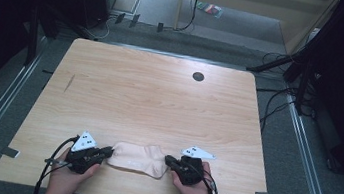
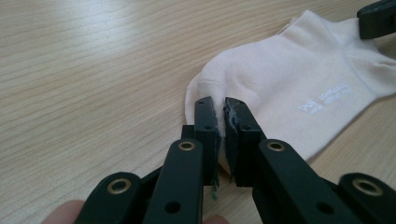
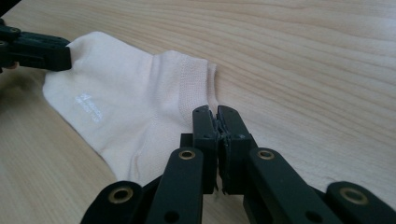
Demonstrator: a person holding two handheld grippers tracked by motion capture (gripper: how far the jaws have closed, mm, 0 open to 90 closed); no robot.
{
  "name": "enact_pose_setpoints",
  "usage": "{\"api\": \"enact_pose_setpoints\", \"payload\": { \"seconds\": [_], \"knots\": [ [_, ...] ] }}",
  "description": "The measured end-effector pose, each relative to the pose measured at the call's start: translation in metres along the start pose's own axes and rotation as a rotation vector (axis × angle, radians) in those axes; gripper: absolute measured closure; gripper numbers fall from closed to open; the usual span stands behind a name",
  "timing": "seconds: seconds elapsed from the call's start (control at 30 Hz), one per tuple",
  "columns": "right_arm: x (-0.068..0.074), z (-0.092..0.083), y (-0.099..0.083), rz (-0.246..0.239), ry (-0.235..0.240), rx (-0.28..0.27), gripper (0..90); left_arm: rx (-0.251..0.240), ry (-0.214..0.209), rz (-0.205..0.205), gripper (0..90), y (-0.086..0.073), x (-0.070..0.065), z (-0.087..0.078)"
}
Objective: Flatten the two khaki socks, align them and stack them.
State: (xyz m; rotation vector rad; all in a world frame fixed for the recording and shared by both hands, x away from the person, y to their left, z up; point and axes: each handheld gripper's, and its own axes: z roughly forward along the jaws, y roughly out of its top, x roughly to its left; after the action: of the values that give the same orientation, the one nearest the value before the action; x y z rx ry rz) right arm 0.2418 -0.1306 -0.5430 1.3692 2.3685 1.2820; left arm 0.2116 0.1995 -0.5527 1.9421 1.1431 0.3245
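A pale cream ankle sock (image 1: 137, 158) lies flat on the wooden table (image 1: 160, 95), close to its front edge. My left gripper (image 1: 110, 152) pinches the sock's rounded toe end, and my right gripper (image 1: 168, 159) pinches its ribbed cuff end. In the left gripper view the black jaws (image 2: 218, 103) stand almost together on the edge of the sock (image 2: 289, 79), with the right gripper (image 2: 376, 18) at the far corner. In the right gripper view the jaws (image 3: 217, 112) meet on the cuff edge of the sock (image 3: 130, 102), and the left gripper (image 3: 37, 51) holds the far end.
A small dark round hole (image 1: 198, 76) sits in the tabletop near the far edge. Bare wood stretches beyond the sock. Cables (image 1: 275, 98) and dark stands crowd the floor to the right and behind. The person's hands rest at the near edge.
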Motion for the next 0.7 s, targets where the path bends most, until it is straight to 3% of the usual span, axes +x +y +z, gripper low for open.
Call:
{"api": "enact_pose_setpoints", "payload": {
  "seconds": [0.07,0.1,0.13,0.17,0.2,0.23,0.27,0.4,0.5,0.57,0.7],
  "knots": [
    [-0.001,0.001,0.001,-0.005,-0.011,-0.005,87.4,-0.009,-0.003,-0.008,80.2,0.0,0.0,0.0],
    [0.0,0.0,0.001,0.005,-0.012,-0.017,85.5,-0.04,-0.016,-0.023,70.3,0.001,0.002,-0.002],
    [0.0,0.0,0.001,0.005,-0.012,-0.017,85.5,-0.04,-0.016,-0.023,69.1,0.001,0.002,-0.002],
    [0.002,-0.004,0.004,0.009,-0.005,-0.059,85.7,-0.101,-0.017,-0.033,68.5,0.003,0.003,-0.008],
    [0.002,-0.004,0.004,0.009,-0.005,-0.059,85.7,-0.101,-0.017,-0.033,70.2,0.003,0.003,-0.008],
    [0.006,-0.006,0.009,-0.002,0.003,-0.094,88.8,-0.149,-0.02,-0.038,73.5,0.007,0.004,-0.012],
    [0.009,-0.005,0.012,-0.01,0.008,-0.101,90.0,-0.156,-0.017,-0.03,76.6,0.009,0.003,-0.011],
    [0.019,0.008,0.02,-0.04,0.026,-0.089,90.0,-0.113,-0.012,-0.004,85.3,0.015,-0.001,0.0],
    [0.025,0.024,0.024,-0.052,0.03,-0.062,90.0,-0.066,-0.004,-0.013,89.0,0.016,-0.004,0.012],
    [0.024,0.041,0.024,-0.032,0.002,-0.015,90.0,-0.021,0.025,-0.011,90.0,0.014,-0.006,0.021],
    [0.018,0.045,0.023,-0.011,-0.016,-0.009,90.0,-0.017,0.038,-0.003,90.0,0.014,-0.006,0.02]
  ]
}}
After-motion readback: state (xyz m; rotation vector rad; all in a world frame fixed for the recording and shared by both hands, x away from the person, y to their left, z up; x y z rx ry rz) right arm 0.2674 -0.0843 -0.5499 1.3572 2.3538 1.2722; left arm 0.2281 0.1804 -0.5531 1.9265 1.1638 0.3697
